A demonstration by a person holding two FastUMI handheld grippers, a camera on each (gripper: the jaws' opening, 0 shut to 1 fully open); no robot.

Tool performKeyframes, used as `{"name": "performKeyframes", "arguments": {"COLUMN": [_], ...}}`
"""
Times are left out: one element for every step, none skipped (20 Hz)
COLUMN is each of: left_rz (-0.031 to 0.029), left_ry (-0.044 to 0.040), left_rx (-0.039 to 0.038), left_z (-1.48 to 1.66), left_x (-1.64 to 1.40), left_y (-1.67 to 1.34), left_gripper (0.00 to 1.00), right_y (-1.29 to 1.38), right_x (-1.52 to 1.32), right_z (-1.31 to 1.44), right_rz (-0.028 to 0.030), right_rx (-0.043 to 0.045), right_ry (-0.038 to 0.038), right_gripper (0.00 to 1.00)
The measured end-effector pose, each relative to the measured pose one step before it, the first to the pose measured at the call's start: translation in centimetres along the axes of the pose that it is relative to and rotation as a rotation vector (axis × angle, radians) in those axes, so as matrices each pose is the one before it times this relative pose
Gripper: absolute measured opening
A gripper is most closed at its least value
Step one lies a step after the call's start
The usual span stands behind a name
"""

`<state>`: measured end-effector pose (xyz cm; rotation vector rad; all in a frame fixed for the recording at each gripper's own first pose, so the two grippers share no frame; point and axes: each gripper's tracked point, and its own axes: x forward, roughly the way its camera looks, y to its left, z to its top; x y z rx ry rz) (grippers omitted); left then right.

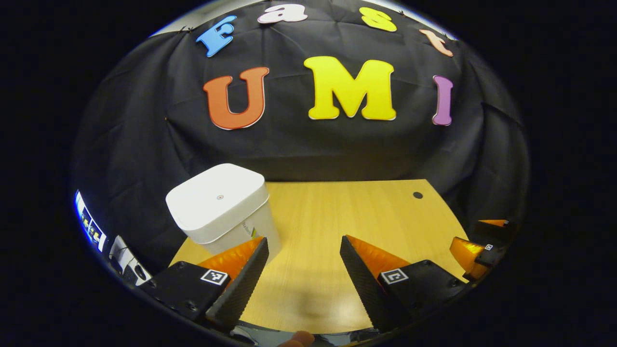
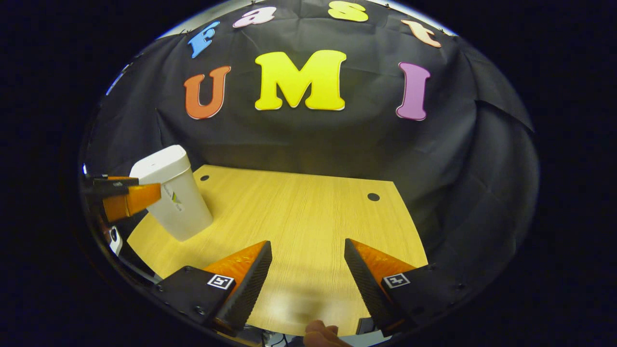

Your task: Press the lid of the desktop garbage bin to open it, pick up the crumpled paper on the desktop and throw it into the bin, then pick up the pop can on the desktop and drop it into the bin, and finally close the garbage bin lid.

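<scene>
- While the white, square-shouldered plastic garbage bin (image 1: 222, 212) is sitting with its lid down flat, you are judging by appearances at either the opening press or the very end; no crumpled paper or pop can is lying on the desk in front of you.
- You are holding the left gripper (image 1: 302, 270) with its fingers spread wide and carrying nothing, its left finger just beside the bin's lower wall.
- You are keeping the right gripper (image 2: 307, 272) equally wide and empty, well apart from the bin (image 2: 173, 193), which is standing at the desk's far left corner.
- If the lid is still to be opened, you are needing to lift the left gripper above the lid and press downward.
- The pale wooden desktop (image 2: 299, 207) is lying bare, with small dark holes, and black cloth is hanging behind it.
</scene>
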<state>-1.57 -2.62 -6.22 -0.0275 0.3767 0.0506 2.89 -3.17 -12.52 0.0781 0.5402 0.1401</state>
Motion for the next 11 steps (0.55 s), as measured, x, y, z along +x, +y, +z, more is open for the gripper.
{"name": "performKeyframes", "arguments": {"left_rz": [-0.02028, -0.00588, -0.00211, -0.00427, -0.00320, -0.00063, 0.00431, -0.00298, 0.00153, 0.00752, -0.00772], "left_ry": [-0.04299, -0.05042, -0.04789, -0.03921, -0.03299, -0.01889, -0.01225, -0.00843, -0.00448, -0.00642, -0.00768], "left_rx": [-0.00263, 0.00313, 0.00629, 0.00571, 0.00347, 0.00334, 0.00057, -0.00217, 0.00144, -0.00116, -0.00700], "left_z": [1.156, 0.988, 1.075, 0.703, 0.571, 0.345, 0.274, 0.290, 0.199, 0.356, 0.447], "left_x": [-0.202, -0.343, -0.223, -0.113, -0.088, 0.053, 0.076, 0.140, 0.047, 0.471, 0.372], "left_y": [-0.411, -0.125, -0.042, 0.014, 0.125, 0.244, 0.198, 0.045, 0.013, 0.165, -0.134], "left_gripper": [0.99, 0.99, 0.99, 0.99, 0.99, 0.99, 0.99, 0.99, 0.99, 0.99, 0.99], "right_y": [-0.023, -0.089, 0.022, -0.001, 0.143, 0.392, 0.328, 0.325, 0.043, 0.244, 0.566], "right_x": [-0.631, -0.664, -0.550, -0.519, -0.605, -0.466, -0.325, -0.018, 0.081, -0.131, -0.240], "right_z": [0.801, 1.143, 1.284, 1.389, 1.223, 1.396, 1.342, 1.080, 0.874, 0.567, 0.372], "right_rz": [-0.01927, -0.01965, -0.01641, -0.01606, -0.00754, -0.00136, 0.00034, -0.00118, -0.00817, 0.00069, 0.00695], "right_rx": [0.02083, 0.01515, 0.00461, 0.00169, 0.00489, 0.00451, 0.00062, -0.01228, -0.01934, -0.01621, -0.00830], "right_ry": [-0.02728, -0.03787, -0.04998, -0.05163, -0.05114, -0.04925, -0.05486, -0.04709, -0.03966, -0.02498, -0.01676], "right_gripper": [0.96, 0.96, 0.96, 0.96, 0.96, 0.96, 0.96, 0.96, 0.96, 0.95, 0.95]}}
